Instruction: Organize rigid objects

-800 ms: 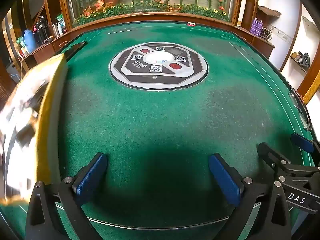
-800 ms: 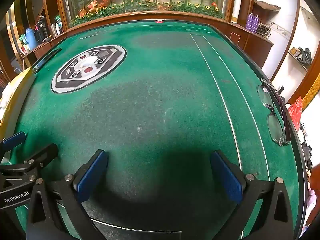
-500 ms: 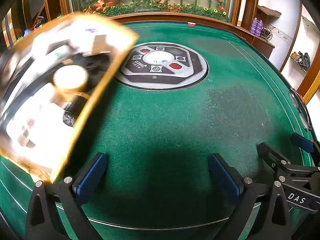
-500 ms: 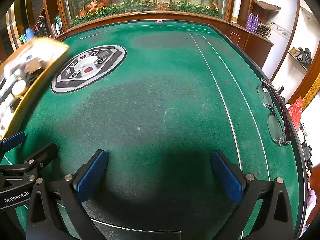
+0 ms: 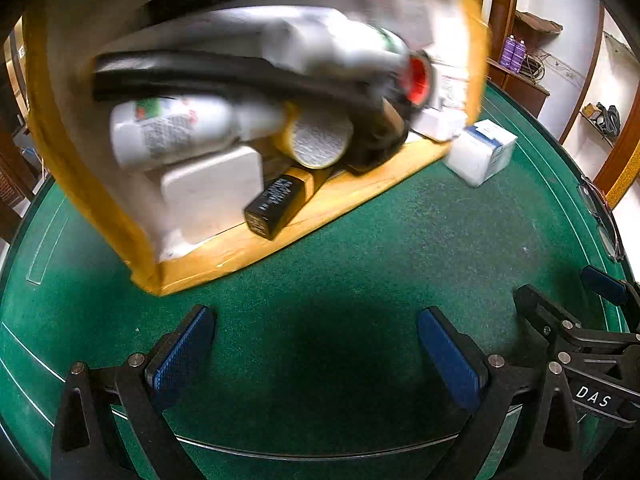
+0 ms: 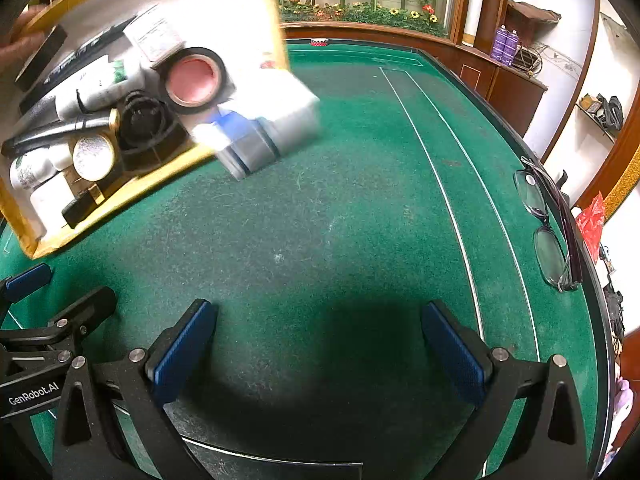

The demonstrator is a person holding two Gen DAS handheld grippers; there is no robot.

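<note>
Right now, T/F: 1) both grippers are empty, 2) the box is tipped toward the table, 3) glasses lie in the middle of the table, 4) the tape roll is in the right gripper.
1) The left gripper and right gripper are empty: true.
2) The box is tipped toward the table: true.
3) Glasses lie mid-table: false, at its right edge.
4) Tape roll in the right gripper: false, it is in the box.

The left gripper and the right gripper hung side by side, both angled steeply downward, each with its blue-padded jaws spread wide and nothing between them, while a hand showed at the upper-left edge.
</note>
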